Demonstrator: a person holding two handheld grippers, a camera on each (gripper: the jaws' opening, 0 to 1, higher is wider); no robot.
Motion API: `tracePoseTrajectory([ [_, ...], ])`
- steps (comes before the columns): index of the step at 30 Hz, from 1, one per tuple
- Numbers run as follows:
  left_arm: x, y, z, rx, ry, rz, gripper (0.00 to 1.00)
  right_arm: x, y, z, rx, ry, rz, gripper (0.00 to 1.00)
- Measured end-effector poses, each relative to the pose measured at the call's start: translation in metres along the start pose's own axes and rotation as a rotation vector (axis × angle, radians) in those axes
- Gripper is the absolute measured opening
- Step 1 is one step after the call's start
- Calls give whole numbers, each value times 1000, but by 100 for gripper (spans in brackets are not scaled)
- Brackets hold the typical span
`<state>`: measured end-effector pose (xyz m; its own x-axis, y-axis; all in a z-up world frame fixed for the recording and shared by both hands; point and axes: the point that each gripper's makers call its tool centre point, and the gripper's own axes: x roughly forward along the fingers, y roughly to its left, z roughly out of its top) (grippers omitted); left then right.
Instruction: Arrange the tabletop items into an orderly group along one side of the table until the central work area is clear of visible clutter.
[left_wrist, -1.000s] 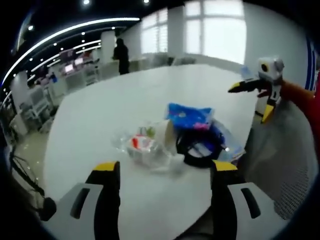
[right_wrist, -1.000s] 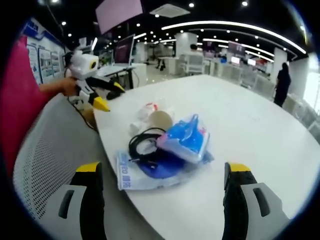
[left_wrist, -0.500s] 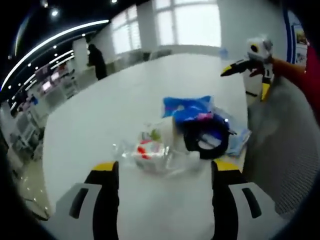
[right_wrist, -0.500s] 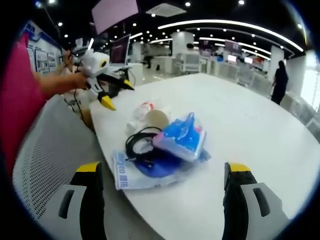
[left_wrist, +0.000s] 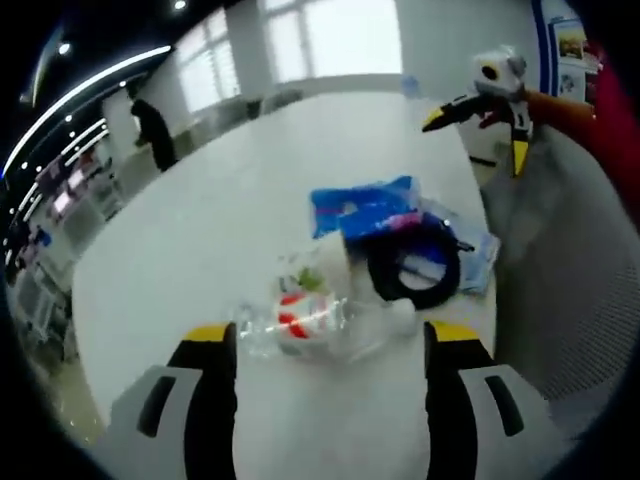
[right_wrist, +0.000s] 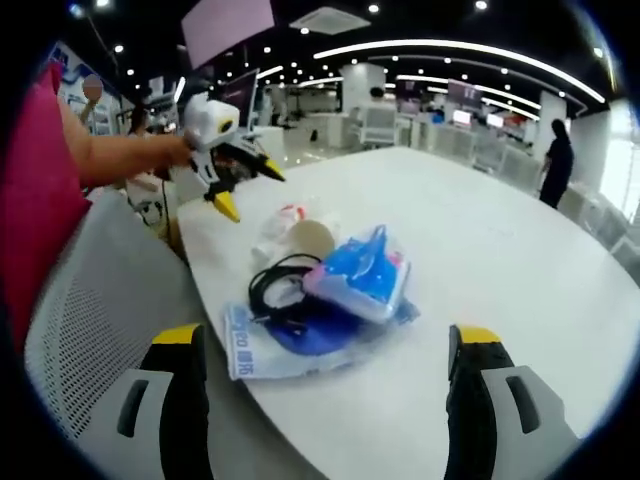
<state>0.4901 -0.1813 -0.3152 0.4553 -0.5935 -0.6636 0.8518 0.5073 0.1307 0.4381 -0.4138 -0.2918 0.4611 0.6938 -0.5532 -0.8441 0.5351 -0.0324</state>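
A small clutter pile is seen near one edge of the white table, beside a grey mesh chair.

Pile contents:
- coiled black cable, lying on a flat blue-and-white packet; blue print on the packet's white end is too blurred to be read.
- blue plastic pouch, with pink marks visible in the left gripper view, touching the cable coil.
- paper cup on its side, mouth toward the right gripper view.
- clear crumpled wrapper with red and green print, lettering not legible, just beside the cup.

Left gripper: held in a hand above the table edge, past the cup end of the pile; yellow-tipped jaws are spread apart, nothing between them. In its own view the wrapper is seen just ahead of the jaws.

Right gripper: held up off the table beyond the far side of the pile, jaws parted wide, nothing gripped.

A red sleeve is seen at the left.
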Motion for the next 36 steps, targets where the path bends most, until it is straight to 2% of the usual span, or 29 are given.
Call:
tracePoseTrajectory([
  [5, 8, 1, 5, 58, 18, -50, 73, -1, -3, 2, 7, -10, -8, 100],
  [11, 17, 7, 1, 126, 73, -118, 73, -1, -1, 0, 6, -4, -6, 100],
  [25, 30, 10, -3, 254, 164, -206, 74, -1, -3, 1, 21, -12, -11, 100],
  [30, 35, 9, -1, 289, 168, -230, 74, -2, -4, 1, 24, -14, -19, 100],
  [36, 43, 5, -7, 320, 194, -286, 74, -3, -6, 2, 25, -20, -31, 100],
])
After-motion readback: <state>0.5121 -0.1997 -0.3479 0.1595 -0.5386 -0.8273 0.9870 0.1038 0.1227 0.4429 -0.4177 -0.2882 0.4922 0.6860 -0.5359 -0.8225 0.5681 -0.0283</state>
